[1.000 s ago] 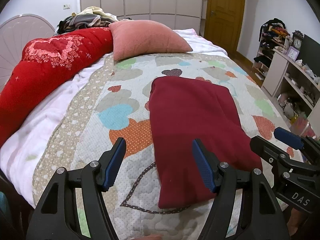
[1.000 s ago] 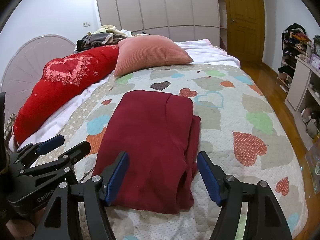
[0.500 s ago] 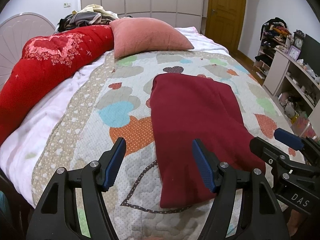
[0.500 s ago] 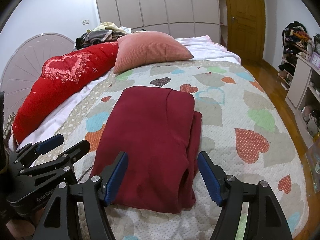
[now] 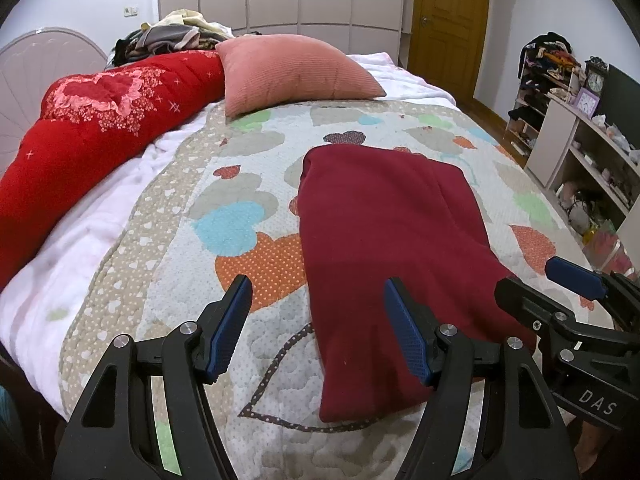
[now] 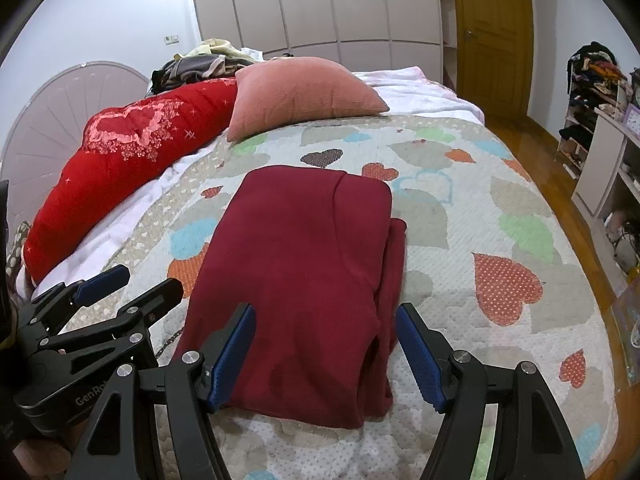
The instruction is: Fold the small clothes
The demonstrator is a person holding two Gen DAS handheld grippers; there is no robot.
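Nothing has moved: folded dark-red fleece garment (image 6: pixel 304 272) lies flat on the heart-patterned quilted bed (image 6: pixel 480 208); left gripper (image 5: pixel 320 320) and right gripper (image 6: pixel 326 344) hover, fingers spread, empty.

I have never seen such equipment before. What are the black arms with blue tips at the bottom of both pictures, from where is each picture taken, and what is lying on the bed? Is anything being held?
There is no robot here. A person holds a hand tool in each hand, and each tool ends in two black fingers with blue pads. A small wide-angle camera sits on each tool and looks forward along its fingers, which bends the edges of the picture.

One picture comes from the left gripper, the other from the right gripper. Each view also shows the other tool at its side.

On the heart-patterned quilt lies a folded dark red garment. Further back lie a pink cushion and a red quilted roll, with a pile of clothes behind them.

Nothing is held: both grippers stand open above the near end of the garment.
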